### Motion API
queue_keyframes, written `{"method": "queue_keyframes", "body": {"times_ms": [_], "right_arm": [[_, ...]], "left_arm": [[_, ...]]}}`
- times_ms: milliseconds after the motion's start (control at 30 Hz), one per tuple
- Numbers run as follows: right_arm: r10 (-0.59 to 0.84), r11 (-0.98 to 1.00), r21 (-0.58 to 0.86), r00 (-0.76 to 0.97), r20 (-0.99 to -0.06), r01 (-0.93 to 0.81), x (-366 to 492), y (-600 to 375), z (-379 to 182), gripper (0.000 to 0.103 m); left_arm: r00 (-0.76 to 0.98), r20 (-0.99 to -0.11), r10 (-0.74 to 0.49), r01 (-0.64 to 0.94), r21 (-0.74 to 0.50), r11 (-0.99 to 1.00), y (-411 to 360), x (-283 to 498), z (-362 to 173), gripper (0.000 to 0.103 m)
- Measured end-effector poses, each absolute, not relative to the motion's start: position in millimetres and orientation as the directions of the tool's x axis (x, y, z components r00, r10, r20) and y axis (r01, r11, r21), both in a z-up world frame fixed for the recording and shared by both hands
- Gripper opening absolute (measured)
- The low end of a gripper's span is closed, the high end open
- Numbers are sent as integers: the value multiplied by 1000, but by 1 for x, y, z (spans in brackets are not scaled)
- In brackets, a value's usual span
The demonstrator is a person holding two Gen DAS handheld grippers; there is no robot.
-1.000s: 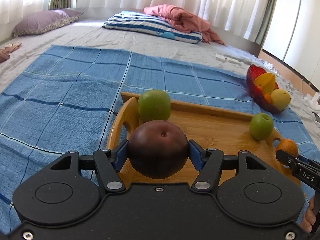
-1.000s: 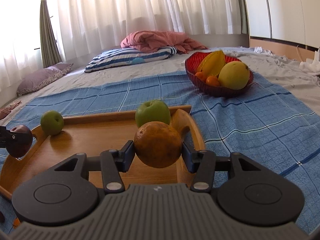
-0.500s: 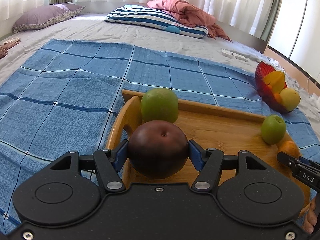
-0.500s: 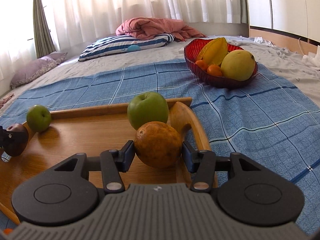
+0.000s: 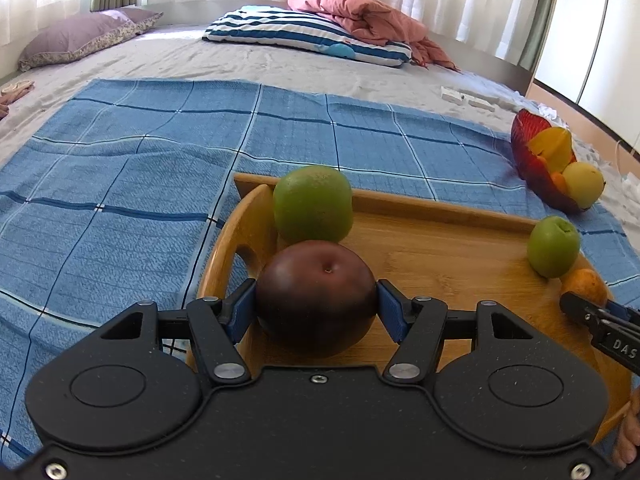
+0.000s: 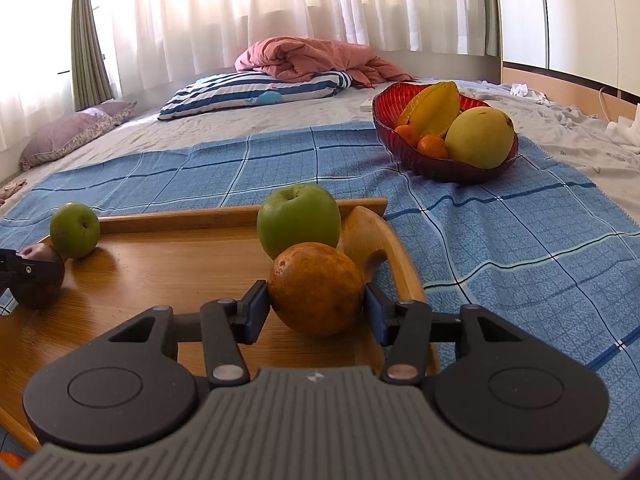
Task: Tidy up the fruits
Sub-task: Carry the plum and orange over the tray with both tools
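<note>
My left gripper (image 5: 316, 308) is shut on a dark purple-brown fruit (image 5: 316, 296), low over the left end of the wooden tray (image 5: 440, 240), right behind a green apple (image 5: 313, 204). My right gripper (image 6: 316, 304) is shut on an orange-brown fruit (image 6: 316, 288), low over the tray's right end (image 6: 160, 276), behind another green apple (image 6: 298, 224). In the right wrist view the first green apple (image 6: 75, 230) and the dark fruit (image 6: 38, 280) show at far left. In the left wrist view the second apple (image 5: 553, 246) and the orange fruit (image 5: 584, 286) show at right.
A red bowl (image 6: 444, 168) with a starfruit, a yellow fruit and small oranges stands on the blue checked cloth (image 5: 120, 184) to the right of the tray. Pillows (image 5: 304, 36) and a pink blanket (image 6: 312, 60) lie at the bed's far end.
Both grippers have come down and forward over the tray with their fruits still held. The green apples look closer in both views.
</note>
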State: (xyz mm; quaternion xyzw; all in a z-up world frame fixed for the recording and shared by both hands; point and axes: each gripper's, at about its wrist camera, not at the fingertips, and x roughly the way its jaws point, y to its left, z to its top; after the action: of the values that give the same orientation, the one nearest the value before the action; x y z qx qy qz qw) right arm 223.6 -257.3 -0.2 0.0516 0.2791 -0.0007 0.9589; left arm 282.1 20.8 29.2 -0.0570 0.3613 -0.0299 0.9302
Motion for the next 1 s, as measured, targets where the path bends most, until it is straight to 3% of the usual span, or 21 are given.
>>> {"method": "queue_keyframes", "body": {"times_ms": [733, 867, 933, 1000], "right_arm": [[30, 996, 86, 838, -545, 21, 223, -257, 0, 56], [31, 997, 80, 835, -550, 16, 223, -256, 1, 61], [32, 997, 75, 834, -550, 12, 222, -255, 1, 69], [30, 998, 63, 835, -550, 6, 221, -254, 0, 70]], "left_arm": [[740, -670, -61, 6, -85, 996, 15, 285, 26, 62], [740, -669, -70, -3, -107, 994, 18, 285, 27, 62], [740, -668, -72, -4, -112, 994, 19, 284, 27, 63], [743, -665, -78, -2, -118, 993, 19, 282, 28, 68]]}}
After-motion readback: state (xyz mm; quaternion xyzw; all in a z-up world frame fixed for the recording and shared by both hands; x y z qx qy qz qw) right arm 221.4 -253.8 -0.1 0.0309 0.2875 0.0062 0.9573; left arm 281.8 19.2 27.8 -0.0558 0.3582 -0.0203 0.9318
